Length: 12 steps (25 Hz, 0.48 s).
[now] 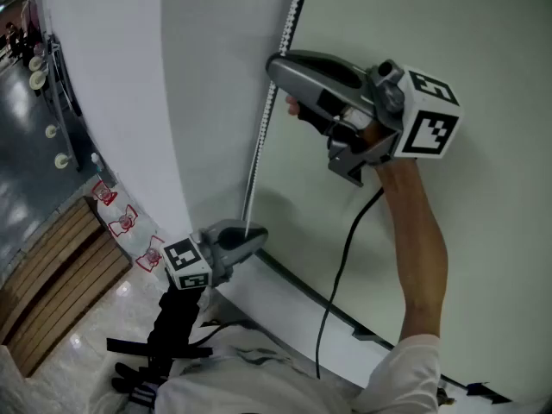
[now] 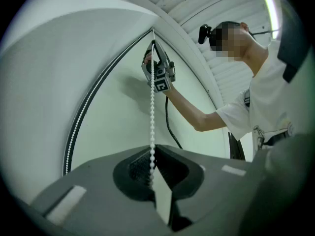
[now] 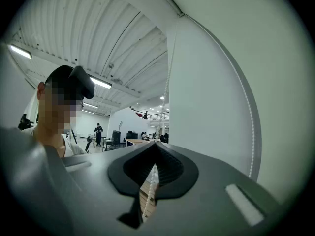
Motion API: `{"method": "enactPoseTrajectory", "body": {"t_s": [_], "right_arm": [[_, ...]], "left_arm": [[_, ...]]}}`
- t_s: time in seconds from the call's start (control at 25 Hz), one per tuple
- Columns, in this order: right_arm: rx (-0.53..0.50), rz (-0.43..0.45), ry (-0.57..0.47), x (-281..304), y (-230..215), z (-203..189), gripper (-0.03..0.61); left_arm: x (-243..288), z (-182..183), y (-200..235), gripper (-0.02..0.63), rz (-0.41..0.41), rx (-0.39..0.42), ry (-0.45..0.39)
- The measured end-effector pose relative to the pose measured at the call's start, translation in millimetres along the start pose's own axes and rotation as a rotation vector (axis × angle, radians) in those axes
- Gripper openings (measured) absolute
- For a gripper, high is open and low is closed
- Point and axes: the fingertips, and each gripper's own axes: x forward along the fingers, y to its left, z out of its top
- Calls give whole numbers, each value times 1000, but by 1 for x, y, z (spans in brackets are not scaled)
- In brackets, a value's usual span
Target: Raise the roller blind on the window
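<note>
My right gripper (image 1: 275, 64) is raised high at arm's length, its smooth grey moulded jaws pressed together on the bead chain (image 1: 258, 136); in the right gripper view a short run of small round white beads shows in the narrow slit between the ribbed black pads. My left gripper (image 1: 256, 236) sits lower down on the same strand, and its jaws are also pinched onto it, with the beads disappearing between the textured pads in the left gripper view. Between the two grippers the chain runs taut and straight, a fine string of little plastic balls. The roller blind (image 1: 216, 102) hangs just left of the chain as a flat, matt, pale sheet with no visible weave, beside a smooth, pale greenish wall (image 1: 483, 231). In the left gripper view a second beaded strand (image 2: 73, 132) follows a dark edge well to the left of the one I hold. A glossy black cable (image 1: 341, 266) curves down from my right gripper, below its white marker cube (image 1: 429, 119) with its crisp black squares.
</note>
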Motion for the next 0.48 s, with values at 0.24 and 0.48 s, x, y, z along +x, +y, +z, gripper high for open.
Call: {"method": "enactPoseTrajectory", "body": {"t_s": [0.24, 0.48], "right_arm": [[49, 1, 28, -5, -8, -9, 3], [82, -6, 66, -6, 4, -73, 3]], "left_arm": [[14, 25, 3, -2, 2, -5, -2], [5, 12, 3, -3, -1, -2, -5]]}}
